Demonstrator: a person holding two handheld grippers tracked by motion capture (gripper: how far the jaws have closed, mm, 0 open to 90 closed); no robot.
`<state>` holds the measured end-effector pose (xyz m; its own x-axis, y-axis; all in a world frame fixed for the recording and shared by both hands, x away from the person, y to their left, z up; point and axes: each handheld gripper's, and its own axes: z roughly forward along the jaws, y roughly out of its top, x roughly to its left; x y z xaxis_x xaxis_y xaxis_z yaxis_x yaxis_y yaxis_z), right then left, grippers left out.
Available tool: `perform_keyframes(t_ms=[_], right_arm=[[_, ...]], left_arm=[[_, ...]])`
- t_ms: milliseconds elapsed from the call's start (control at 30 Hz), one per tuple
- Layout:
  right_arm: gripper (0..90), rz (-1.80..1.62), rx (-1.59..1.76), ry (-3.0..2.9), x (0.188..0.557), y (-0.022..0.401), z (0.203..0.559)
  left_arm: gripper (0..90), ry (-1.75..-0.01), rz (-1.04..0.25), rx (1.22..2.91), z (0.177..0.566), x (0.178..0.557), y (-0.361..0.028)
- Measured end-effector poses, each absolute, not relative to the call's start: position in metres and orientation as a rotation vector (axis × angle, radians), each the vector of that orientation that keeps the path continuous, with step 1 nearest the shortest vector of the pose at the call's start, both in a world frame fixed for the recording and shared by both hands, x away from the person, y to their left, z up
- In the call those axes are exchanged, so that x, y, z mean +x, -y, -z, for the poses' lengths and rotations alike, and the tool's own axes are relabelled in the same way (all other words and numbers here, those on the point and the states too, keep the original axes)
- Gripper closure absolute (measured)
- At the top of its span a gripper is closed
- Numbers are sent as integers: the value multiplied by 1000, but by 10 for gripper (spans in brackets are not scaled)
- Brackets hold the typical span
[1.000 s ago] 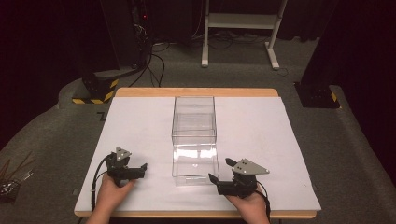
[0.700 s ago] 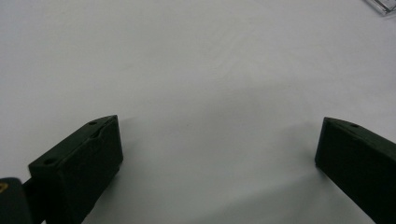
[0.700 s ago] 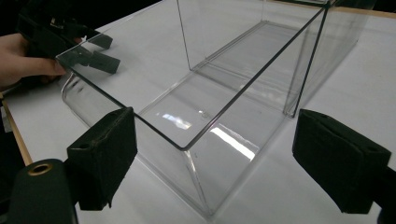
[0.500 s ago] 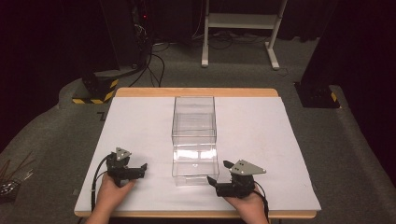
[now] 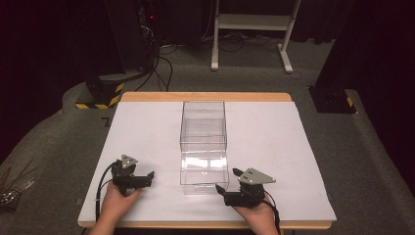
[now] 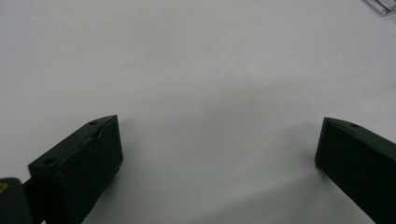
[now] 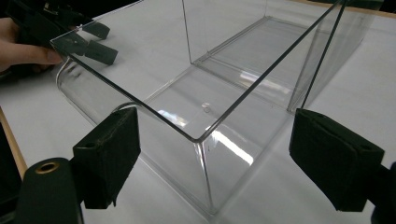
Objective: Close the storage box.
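A clear plastic box [image 5: 203, 147] lies lengthwise in the middle of the white table cover, with a taller far section and a lower near section. My right gripper [image 5: 228, 179] stands open at the box's near right corner. In the right gripper view its jaws straddle that corner of the box [image 7: 201, 93] without touching it, right gripper [image 7: 215, 117]. My left gripper [image 5: 146, 178] rests open on the cover, left of the box and apart from it. Only bare white cover lies between the left gripper [image 6: 219, 122] jaws, and a box corner [image 6: 384, 5] shows at top right.
The table's wooden edge [image 5: 205, 96] frames the white cover [image 5: 274, 137]. On the floor beyond are cables [image 5: 161, 63], a black-and-yellow base [image 5: 100, 93], a white stand [image 5: 249, 29] and a dark base [image 5: 333, 100] at right. Metal rods [image 5: 12, 188] lie on the floor at left.
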<state>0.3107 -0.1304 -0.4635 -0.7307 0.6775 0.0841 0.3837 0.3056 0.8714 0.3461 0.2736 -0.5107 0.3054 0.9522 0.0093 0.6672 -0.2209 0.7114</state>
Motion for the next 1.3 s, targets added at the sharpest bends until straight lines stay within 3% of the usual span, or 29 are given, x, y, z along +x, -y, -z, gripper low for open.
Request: perform_keyframes(t_ms=[1300], right_arm=[[192,-1389,1010,-2203,325,124,469]], left_arm=[[10,-1433,-610,1972,511,346,-274]])
